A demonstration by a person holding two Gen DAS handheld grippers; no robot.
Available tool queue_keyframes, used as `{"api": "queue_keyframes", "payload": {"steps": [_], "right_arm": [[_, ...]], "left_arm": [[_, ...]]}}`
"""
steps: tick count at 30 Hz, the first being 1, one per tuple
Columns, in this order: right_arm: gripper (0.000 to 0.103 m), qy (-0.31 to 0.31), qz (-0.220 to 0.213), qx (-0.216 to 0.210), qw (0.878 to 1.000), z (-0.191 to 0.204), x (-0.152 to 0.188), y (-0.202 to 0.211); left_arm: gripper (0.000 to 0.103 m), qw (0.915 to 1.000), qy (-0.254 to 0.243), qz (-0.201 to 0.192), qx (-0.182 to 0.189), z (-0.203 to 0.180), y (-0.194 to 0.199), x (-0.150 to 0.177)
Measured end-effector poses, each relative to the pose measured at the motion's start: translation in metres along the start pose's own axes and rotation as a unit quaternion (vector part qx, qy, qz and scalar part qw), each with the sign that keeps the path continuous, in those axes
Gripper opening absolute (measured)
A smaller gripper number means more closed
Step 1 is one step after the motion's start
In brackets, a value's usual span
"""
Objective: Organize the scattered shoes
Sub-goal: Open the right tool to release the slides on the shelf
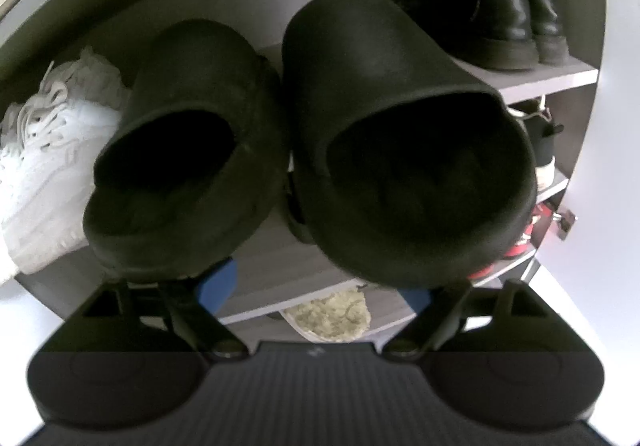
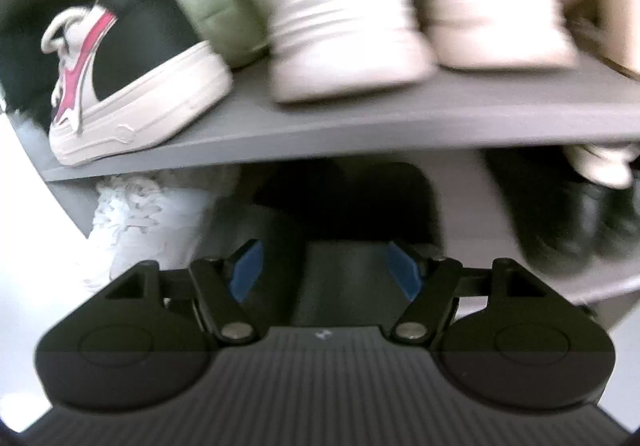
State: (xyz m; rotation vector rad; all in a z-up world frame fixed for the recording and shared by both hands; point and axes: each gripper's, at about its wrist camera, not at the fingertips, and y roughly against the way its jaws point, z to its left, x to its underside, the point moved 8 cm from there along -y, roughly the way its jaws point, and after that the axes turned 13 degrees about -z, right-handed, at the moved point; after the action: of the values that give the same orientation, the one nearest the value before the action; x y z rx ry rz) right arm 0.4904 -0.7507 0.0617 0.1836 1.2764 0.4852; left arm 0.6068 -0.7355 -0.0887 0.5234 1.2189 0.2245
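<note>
The grey laminate shoe rack (image 1: 548, 76) carries 2 black rubber clogs (image 1: 400, 134) side by side on a middle shelf, heels at its front edge, long axes running back toward the rear. The left gripper (image 1: 316, 286) sits just before those heels, jaws wide, holding nothing I can see. The right gripper (image 2: 326, 270) is spread too, empty, facing the shelf above.

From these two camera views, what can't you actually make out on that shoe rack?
- Left wrist view: the left gripper fingertips, hidden under the two black clogs.
- Left wrist view: the red shoe lower down, mostly behind a clog and the cabinet edge.
- Right wrist view: the beige sneakers, blurred and cut off at the top.
- Right wrist view: the dark shape beyond the open right gripper, too dim to identify.
</note>
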Motion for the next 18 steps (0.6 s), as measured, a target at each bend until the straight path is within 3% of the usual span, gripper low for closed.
{"api": "queue_keyframes", "payload": {"steps": [3,4,7,10,12,14,16,18], "right_arm": [[0.072,-0.080,-0.008,0.037,0.996,-0.027,0.028,0.007],[0.073,-0.139,-0.009,0.053,0.989,-0.044,0.043,0.012],[0.074,-0.303,-0.011,0.076,0.950,-0.082,0.084,0.025],[0.073,-0.457,-0.004,0.061,0.887,-0.105,0.131,0.030],[0.068,-0.494,-0.015,0.048,0.868,-0.105,0.144,0.023],[0.060,-0.500,-0.019,0.028,0.865,-0.100,0.147,0.012],[0.028,-0.498,-0.023,0.008,0.867,-0.097,0.141,0.001],[0.028,-0.489,-0.026,0.003,0.872,-0.101,0.134,-0.002]], "left_arm": [[0.087,0.9999,-0.011,-0.002,0.003,-0.001,-0.003,-0.001],[0.087,0.9999,-0.017,-0.002,0.004,-0.002,-0.003,-0.003],[0.087,0.9996,-0.026,0.000,0.010,0.000,0.000,-0.007],[0.087,0.9991,-0.041,0.002,0.014,0.002,0.001,-0.009],[0.087,0.9980,-0.061,0.004,0.011,0.002,-0.002,-0.011],[0.087,0.9974,-0.071,0.005,0.013,0.000,-0.007,-0.014],[0.087,0.9970,-0.075,0.008,0.015,0.001,-0.010,-0.016],[0.087,0.9969,-0.076,0.005,0.017,0.003,-0.015,-0.021]]}}
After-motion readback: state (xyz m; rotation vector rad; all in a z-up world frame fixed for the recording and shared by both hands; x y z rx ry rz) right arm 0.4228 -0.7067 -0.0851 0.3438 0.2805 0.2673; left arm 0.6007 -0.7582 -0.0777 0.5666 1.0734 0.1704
